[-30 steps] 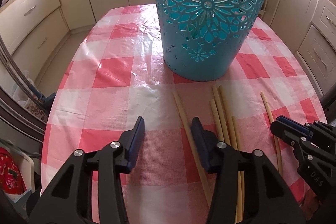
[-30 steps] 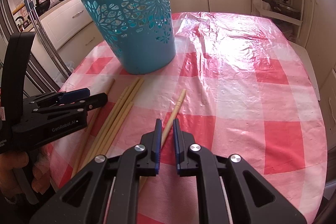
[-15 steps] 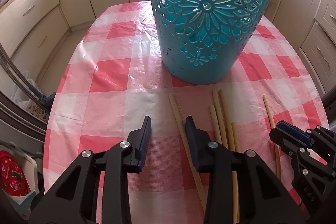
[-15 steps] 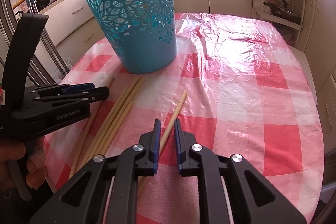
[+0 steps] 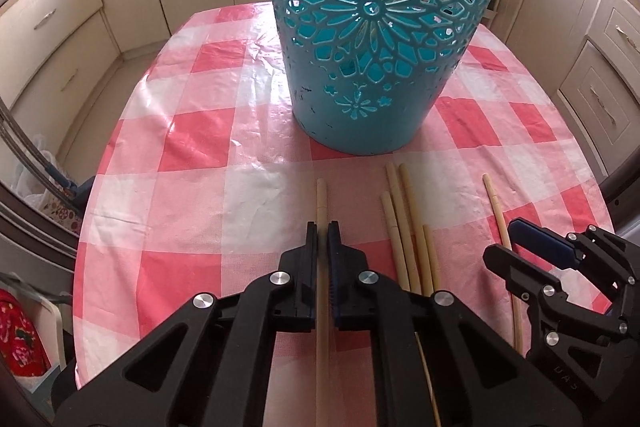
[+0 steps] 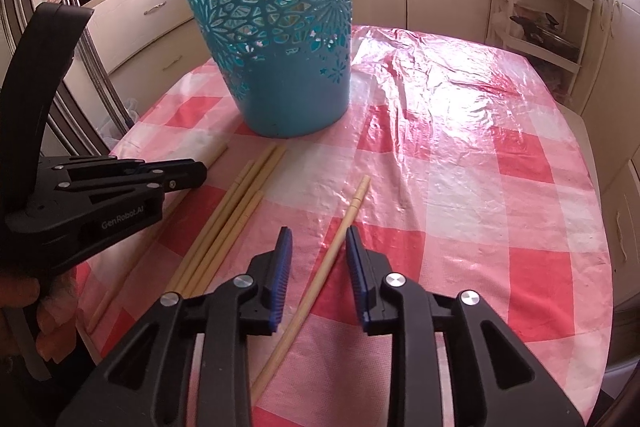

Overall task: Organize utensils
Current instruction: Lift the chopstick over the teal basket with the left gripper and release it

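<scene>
A teal cut-out basket (image 5: 380, 27) stands upright at the middle of the table, also in the right wrist view (image 6: 276, 39). My left gripper (image 5: 323, 235) is shut on one pale chopstick (image 5: 321, 199) that lies pointing at the basket. Several more chopsticks (image 5: 408, 239) lie bundled to its right. Further right lies a single chopstick (image 6: 344, 223), between the jaws of my right gripper (image 6: 318, 243). Those jaws are opening and their pads stand clear of it. The left gripper (image 6: 198, 173) shows at the left of the right wrist view, and the right gripper (image 5: 506, 241) at the right of the left wrist view.
The table wears a pink-and-white checked plastic cloth (image 6: 460, 167), wrinkled behind the basket. Cream kitchen cabinets (image 5: 60, 39) surround the table, and an open shelf rack (image 6: 536, 27) stands at the far right. A person's hand (image 6: 24, 291) holds the left gripper.
The left jaws have closed onto the leftmost chopstick. The right jaws, which stood narrow around the single chopstick, have spread apart. Neither hand has shifted much.
</scene>
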Demonstrator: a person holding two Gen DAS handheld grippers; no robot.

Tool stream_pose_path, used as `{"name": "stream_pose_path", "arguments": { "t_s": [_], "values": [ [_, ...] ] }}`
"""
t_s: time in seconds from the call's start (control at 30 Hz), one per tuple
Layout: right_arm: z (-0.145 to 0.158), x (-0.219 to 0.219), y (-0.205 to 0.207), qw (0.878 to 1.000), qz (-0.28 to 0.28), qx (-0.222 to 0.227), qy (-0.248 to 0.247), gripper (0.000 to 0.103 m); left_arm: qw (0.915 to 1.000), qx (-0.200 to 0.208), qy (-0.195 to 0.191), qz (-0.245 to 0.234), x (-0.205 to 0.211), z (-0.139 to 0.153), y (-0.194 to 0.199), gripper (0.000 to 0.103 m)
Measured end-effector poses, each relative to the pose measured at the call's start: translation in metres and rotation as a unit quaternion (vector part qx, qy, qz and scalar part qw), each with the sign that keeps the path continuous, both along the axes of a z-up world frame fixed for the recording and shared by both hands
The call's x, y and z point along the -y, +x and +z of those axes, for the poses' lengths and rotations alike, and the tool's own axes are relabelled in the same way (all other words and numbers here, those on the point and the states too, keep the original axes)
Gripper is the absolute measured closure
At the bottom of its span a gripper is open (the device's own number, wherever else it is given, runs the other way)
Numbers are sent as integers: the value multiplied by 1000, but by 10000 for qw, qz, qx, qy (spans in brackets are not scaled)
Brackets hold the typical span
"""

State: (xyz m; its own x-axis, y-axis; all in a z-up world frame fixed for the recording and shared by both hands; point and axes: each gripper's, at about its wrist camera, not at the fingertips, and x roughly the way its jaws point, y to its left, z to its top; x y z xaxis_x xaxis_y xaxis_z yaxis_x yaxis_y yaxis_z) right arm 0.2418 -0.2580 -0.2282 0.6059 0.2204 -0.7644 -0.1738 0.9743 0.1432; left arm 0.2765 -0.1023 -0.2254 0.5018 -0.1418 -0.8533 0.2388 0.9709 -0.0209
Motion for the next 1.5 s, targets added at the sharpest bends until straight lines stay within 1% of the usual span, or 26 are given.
{"name": "stream_pose_path", "arguments": {
  "t_s": [0.07,0.17,0.27,0.37,0.47,0.57,0.63,0.77,0.9,1.0,1.1,1.27,1.37,1.5],
  "values": [
    [0,-3,-1,10000,45,22,-85,70,10000,21,4,28,-4,2,-3,98],
    [0,-5,-2,9999,53,31,-141,69,9999,88,18,54,-8,8,-7,98],
    [0,-8,-3,9997,57,46,-249,69,9997,235,70,53,-11,18,-12,98],
    [0,-11,-4,9991,13,82,-407,73,9993,369,64,54,-15,29,-18,98],
    [0,-9,-5,9987,-42,119,-489,79,9988,471,-110,91,-23,44,-22,98],
    [0,-6,-5,9986,-102,128,-497,81,9964,608,-564,171,-42,68,-22,98],
    [0,-5,-6,9986,-111,133,-497,81,9929,788,-844,270,-55,90,-21,98],
    [0,-5,-6,9986,-120,136,-501,81,9818,1261,-1360,405,-72,142,-13,98],
    [0,-4,-6,9987,-122,136,-480,81,9705,1698,-1666,391,-73,183,0,98],
    [0,-4,-6,9988,-122,136,-463,80,9642,1937,-1780,328,-62,203,14,98],
    [0,-4,-5,9988,-117,135,-456,80,9579,2128,-1899,326,-49,216,32,98],
    [-1,-5,-5,9989,-89,126,-450,78,9444,2535,-2051,418,-23,231,66,98],
    [-1,-6,-4,9989,-56,118,-455,76,9379,2755,-2035,554,-9,230,88,98],
    [-1,-7,-3,9990,-21,108,-442,74,9351,2808,-2049,683,2,219,114,98]
  ]
}}
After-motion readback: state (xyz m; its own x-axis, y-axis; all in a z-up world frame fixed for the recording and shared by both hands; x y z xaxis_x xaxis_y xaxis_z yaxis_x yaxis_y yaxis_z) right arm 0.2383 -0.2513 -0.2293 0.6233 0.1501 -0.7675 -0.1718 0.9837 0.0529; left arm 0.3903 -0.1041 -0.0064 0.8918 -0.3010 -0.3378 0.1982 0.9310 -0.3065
